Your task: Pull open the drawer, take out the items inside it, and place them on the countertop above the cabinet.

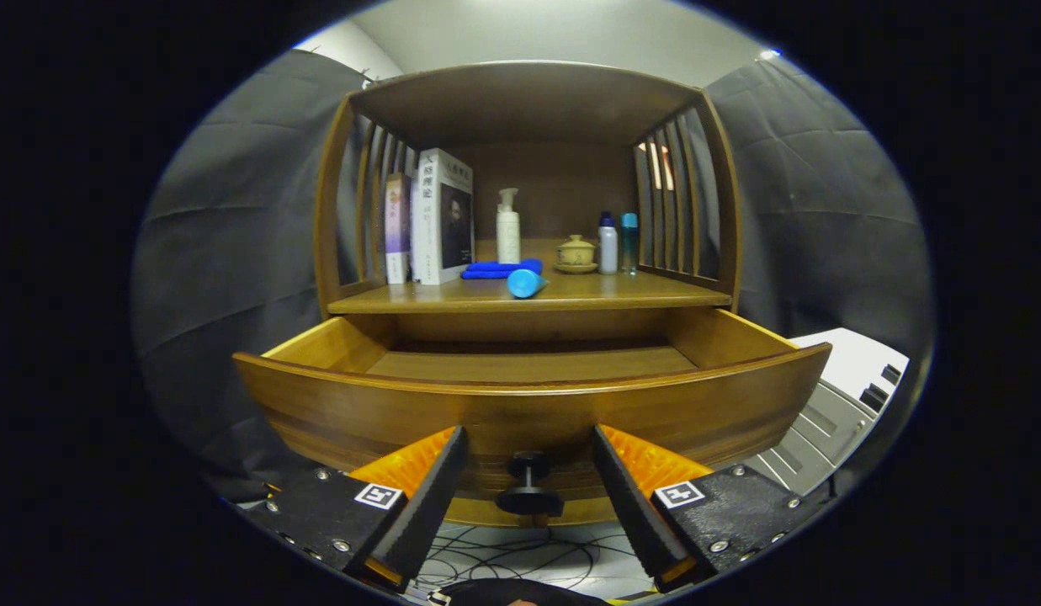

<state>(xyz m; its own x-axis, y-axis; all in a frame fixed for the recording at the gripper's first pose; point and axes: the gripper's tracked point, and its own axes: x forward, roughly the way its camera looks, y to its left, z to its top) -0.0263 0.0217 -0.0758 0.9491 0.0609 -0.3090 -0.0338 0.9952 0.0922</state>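
Observation:
A wooden cabinet's drawer (528,404) stands pulled out toward me; the part of its floor that I see is bare. Its dark round knob (528,486) sits between my two fingers, untouched by either. My gripper (528,446) is open, with the fingers spread either side of the knob and their tips near the drawer front. On the countertop (570,295) above the drawer lie a blue cylinder (525,282) on its side and a flat blue item (495,269) behind it.
Further back on the countertop stand two books (432,217), a white pump bottle (508,227), a lidded cup on a saucer (576,252) and two small bottles (618,244). Slatted wooden sides and a roof enclose the shelf. Cables (520,560) lie on the floor below.

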